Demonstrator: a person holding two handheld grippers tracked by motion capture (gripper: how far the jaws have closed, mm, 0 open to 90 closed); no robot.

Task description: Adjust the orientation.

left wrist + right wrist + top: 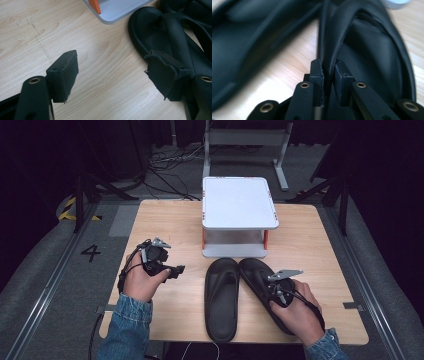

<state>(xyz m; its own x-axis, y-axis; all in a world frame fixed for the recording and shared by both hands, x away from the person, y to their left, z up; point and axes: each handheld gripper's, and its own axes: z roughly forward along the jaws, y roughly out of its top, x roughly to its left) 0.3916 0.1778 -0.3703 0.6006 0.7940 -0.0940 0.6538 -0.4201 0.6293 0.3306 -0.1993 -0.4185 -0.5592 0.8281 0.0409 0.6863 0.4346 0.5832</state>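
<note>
**Right gripper pinches a sandal strap, left gripper waits spread**

In the high view, two black sandals lie side by side on the wooden table (165, 220), low and centre in the frame. The left sandal (221, 297) lies straight, toe toward the small white two-level shelf (239, 202) that stands at the upper middle of the table. The right sandal (257, 275) is angled, its toe just beside the left sandal's toe and close to the shelf's base.

The right gripper (276, 290) sits over the right sandal, at the lower right of the frame, held by a hand in a denim sleeve. In the right gripper view its two black jaws are pressed nearly together on the sandal's strap (332, 57), which rises between the pads toward the top of the frame; the left sandal shows blurred at the upper left.

The left gripper (175, 270) rests at the lower left of the table, well apart from the shelf and beside the left sandal. In the left gripper view its jaws stand wide apart over bare wood, nothing between them, with the left sandal at the upper right of the frame.
</note>
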